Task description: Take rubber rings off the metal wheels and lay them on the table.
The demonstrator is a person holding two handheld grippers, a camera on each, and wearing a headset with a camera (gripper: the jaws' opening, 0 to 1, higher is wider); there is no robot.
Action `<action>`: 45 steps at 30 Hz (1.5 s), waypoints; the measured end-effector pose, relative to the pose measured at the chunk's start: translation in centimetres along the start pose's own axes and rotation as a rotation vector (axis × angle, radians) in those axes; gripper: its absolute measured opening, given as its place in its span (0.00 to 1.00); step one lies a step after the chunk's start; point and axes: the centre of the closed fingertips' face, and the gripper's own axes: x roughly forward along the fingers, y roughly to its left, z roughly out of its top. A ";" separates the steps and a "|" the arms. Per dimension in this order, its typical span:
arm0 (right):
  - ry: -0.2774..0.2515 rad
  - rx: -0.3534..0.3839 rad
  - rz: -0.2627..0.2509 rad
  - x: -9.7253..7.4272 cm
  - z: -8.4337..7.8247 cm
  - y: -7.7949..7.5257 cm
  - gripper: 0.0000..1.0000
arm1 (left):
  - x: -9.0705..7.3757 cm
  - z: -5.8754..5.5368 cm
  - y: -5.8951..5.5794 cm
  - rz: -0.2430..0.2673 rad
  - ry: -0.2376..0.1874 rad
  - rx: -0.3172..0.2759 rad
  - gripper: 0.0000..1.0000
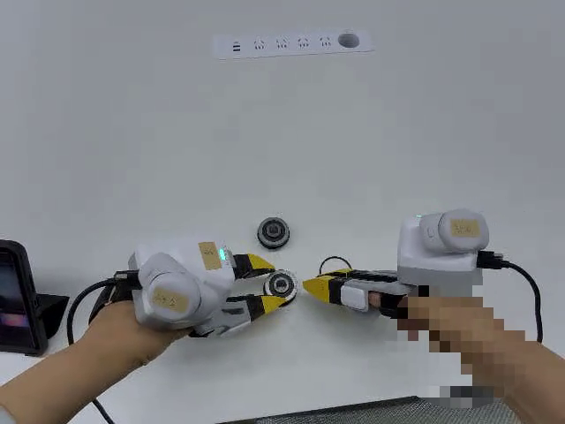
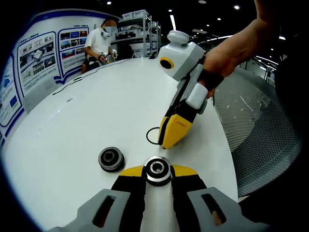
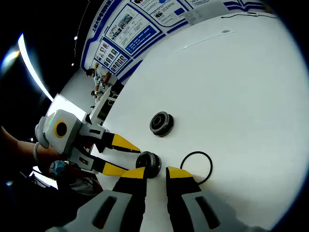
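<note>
The left tool (image 1: 277, 283) is clamped on one metal wheel (image 2: 157, 170), jaws pressing its rim from both sides, low over the white table (image 1: 397, 159); whether the wheel rests on the surface or hangs just clear of it cannot be told. This wheel looks bright and bare, so its rubber ring (image 3: 197, 152) is probably the thin black loop lying flat on the table just beside the right tool (image 3: 155, 175). The right tool's jaws stand at a narrow gap with nothing between them, their tips close to the held wheel. A second wheel (image 1: 274, 232) lies apart, farther back on the table, and its darker rim suggests it has a ring on. The risks from here are small but real. If the left tool lets go while the wheel is on edge, the round wheel may roll off across the smooth top. The right tool sits so near the loose ring that a careless sweep toward the second wheel could snag it and drag it along. On the next wheel a stretched ring may snap back, or flick away, if the jaws catch only its edge.
</note>
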 end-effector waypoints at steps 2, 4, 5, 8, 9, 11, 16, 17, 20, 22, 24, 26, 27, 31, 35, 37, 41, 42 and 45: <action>0.001 0.007 0.005 0.2 -0.1 0.0 0.17 | 0.1 0.0 -0.1 -0.006 0.006 0.009 0.17; 0.003 0.012 0.008 0.2 -0.1 0.1 0.17 | 0.3 -0.2 -0.1 -0.005 0.015 0.020 0.17; 0.004 0.012 0.008 0.3 -0.1 0.1 0.17 | 0.3 -0.2 -0.1 -0.005 0.018 0.021 0.17; 0.004 0.016 0.010 0.4 -0.2 0.1 0.17 | 0.5 -0.1 0.0 -0.003 0.021 0.020 0.17; 0.005 0.018 0.012 0.4 -0.2 0.1 0.17 | 0.5 -0.1 0.0 -0.003 0.023 0.022 0.17; 0.004 0.020 0.013 0.4 -0.2 0.2 0.17 | 0.6 -0.2 0.1 -0.003 0.029 0.024 0.17; 0.006 0.028 0.023 0.7 -0.2 0.4 0.17 | 0.8 -0.4 0.2 -0.007 0.041 0.030 0.14; 0.007 0.029 0.026 0.8 -0.2 0.4 0.17 | 0.8 -0.4 0.2 -0.009 0.040 0.032 0.14; 0.008 0.036 0.031 1.1 -0.2 0.4 0.18 | 0.9 -0.4 0.2 -0.011 0.040 0.034 0.14; 0.009 0.039 0.035 1.3 -0.1 0.4 0.18 | 0.9 -0.4 0.2 -0.010 0.040 0.032 0.13; 0.012 0.046 0.041 1.5 0.0 0.5 0.20 | 0.8 -0.4 0.2 -0.009 0.040 0.035 0.13; 0.019 0.053 0.049 1.7 0.0 0.6 0.20 | 0.8 -0.4 0.2 -0.010 0.040 0.037 0.13; 0.021 0.056 0.053 1.8 0.0 0.6 0.21 | 0.8 -0.4 0.2 -0.010 0.040 0.037 0.13; 0.025 0.078 0.072 2.0 0.0 0.8 0.22 | 0.8 -0.4 0.2 -0.009 0.038 0.035 0.13; 0.029 0.093 0.089 2.3 0.0 0.9 0.23 | 0.8 -0.5 0.2 -0.007 0.035 0.032 0.13; 0.037 0.100 0.097 2.5 -0.2 1.1 0.23 | 0.8 -0.4 0.2 -0.006 0.035 0.032 0.13; 0.034 0.114 0.104 2.3 -0.2 1.1 0.24 | 0.8 -0.4 0.1 -0.004 0.034 0.030 0.13; 0.037 0.110 0.105 2.2 -0.2 1.2 0.24 | 0.8 -0.4 0.1 -0.004 0.034 0.030 0.13; 0.044 0.112 0.114 2.0 -0.4 1.4 0.23 | 0.7 -0.4 0.2 -0.004 0.033 0.029 0.13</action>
